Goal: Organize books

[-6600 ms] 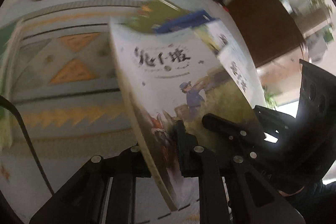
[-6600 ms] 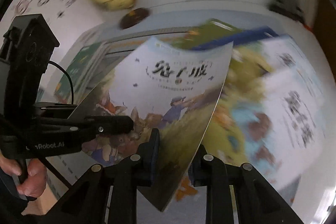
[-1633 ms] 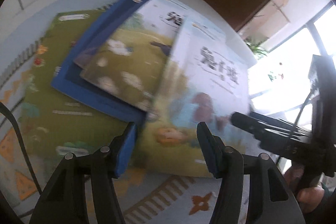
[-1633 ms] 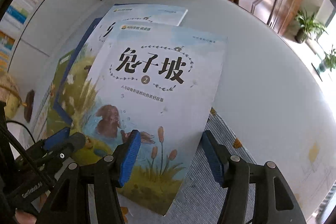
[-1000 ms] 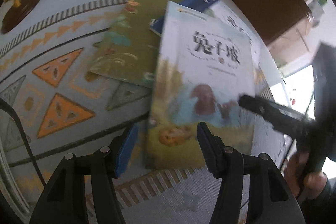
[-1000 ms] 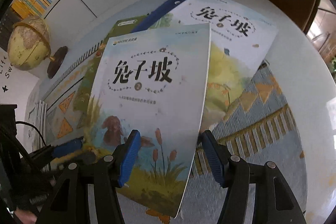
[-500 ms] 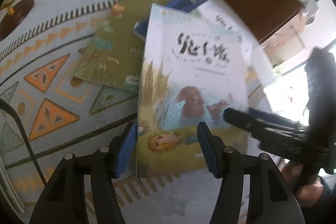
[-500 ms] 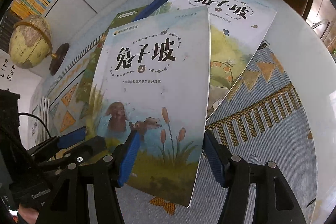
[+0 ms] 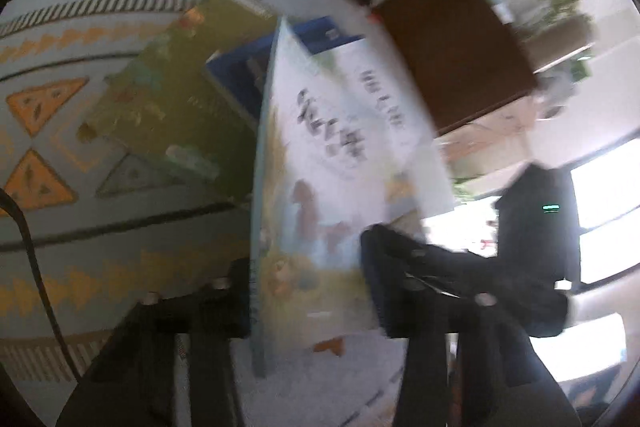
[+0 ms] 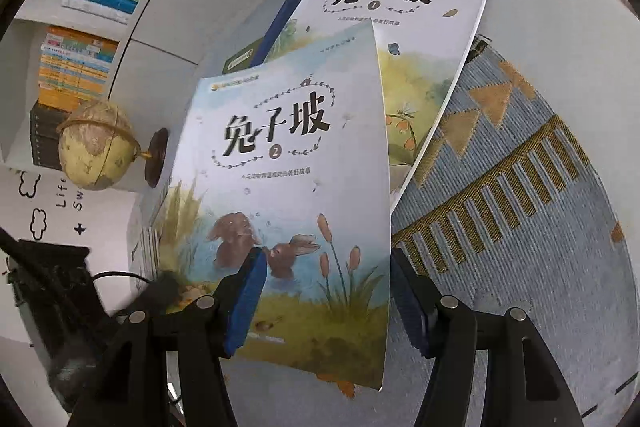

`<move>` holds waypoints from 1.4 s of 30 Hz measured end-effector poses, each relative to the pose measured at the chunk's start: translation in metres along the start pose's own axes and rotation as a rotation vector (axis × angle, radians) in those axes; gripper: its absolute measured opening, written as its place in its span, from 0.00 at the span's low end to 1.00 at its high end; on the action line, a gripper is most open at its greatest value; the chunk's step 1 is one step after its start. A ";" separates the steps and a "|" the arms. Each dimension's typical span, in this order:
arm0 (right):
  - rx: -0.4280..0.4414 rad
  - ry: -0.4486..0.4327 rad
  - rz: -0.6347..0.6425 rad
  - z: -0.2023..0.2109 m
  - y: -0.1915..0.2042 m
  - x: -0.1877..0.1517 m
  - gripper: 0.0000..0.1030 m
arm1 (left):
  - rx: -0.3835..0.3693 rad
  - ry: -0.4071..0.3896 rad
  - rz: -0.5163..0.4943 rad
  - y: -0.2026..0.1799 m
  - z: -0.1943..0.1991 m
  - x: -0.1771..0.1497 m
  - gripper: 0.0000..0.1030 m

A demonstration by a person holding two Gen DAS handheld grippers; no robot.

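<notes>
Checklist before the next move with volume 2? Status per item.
1. Right gripper clamped on volume 2: not ok. The jaws stand wide, with one pad in front of the cover and the other past its right edge.
2. Left gripper grip on volume 2: cannot tell. The left wrist view is blurred.
3. Volume 2 free of the pile: cannot tell. It is tilted up, but its lower edge is hidden.
4. Volume 1 undisturbed: ok. It lies flat on the blue book.
5. Globe out of the way: ok. It stands apart, left of volume 2.
</notes>
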State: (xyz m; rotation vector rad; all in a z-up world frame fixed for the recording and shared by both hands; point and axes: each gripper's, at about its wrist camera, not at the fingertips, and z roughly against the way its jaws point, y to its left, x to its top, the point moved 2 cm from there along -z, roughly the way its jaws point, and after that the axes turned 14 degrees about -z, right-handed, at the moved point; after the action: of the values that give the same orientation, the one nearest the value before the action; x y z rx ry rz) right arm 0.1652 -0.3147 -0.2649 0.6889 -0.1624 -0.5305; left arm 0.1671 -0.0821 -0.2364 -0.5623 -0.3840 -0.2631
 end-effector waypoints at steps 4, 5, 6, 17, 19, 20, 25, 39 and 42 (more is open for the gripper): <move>-0.018 0.007 0.014 0.005 0.001 0.001 0.59 | -0.018 0.003 0.094 0.003 -0.008 -0.003 0.09; -0.035 0.005 0.026 0.003 0.005 0.000 0.60 | -0.092 -0.006 0.152 0.006 -0.007 -0.002 0.08; -0.057 0.009 0.037 0.001 0.006 0.000 0.60 | -0.165 -0.016 0.211 0.011 -0.006 -0.001 0.08; 0.271 0.175 -0.235 -0.003 -0.043 0.005 0.62 | -0.526 0.029 0.566 0.019 -0.021 -0.013 0.08; 0.334 0.193 -0.280 -0.009 -0.047 0.008 0.62 | -0.514 0.053 0.550 0.015 -0.021 -0.014 0.08; 0.349 0.188 -0.285 -0.010 -0.046 0.009 0.62 | -0.475 0.065 0.508 0.012 -0.018 -0.013 0.08; 0.270 0.097 -0.126 -0.001 -0.021 0.007 0.35 | -0.113 0.121 0.178 -0.014 -0.009 -0.001 0.10; -0.082 -0.153 0.552 0.017 0.072 -0.033 0.31 | 0.233 0.023 -0.209 -0.064 0.028 0.003 0.19; -0.084 -0.167 0.662 0.023 0.084 -0.046 0.31 | 0.263 -0.017 -0.178 -0.056 0.052 0.006 0.20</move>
State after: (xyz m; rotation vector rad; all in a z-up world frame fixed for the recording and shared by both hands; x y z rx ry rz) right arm 0.1530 -0.2492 -0.1921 0.4697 -0.5007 0.0430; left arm 0.1388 -0.0995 -0.1670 -0.2717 -0.4775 -0.3730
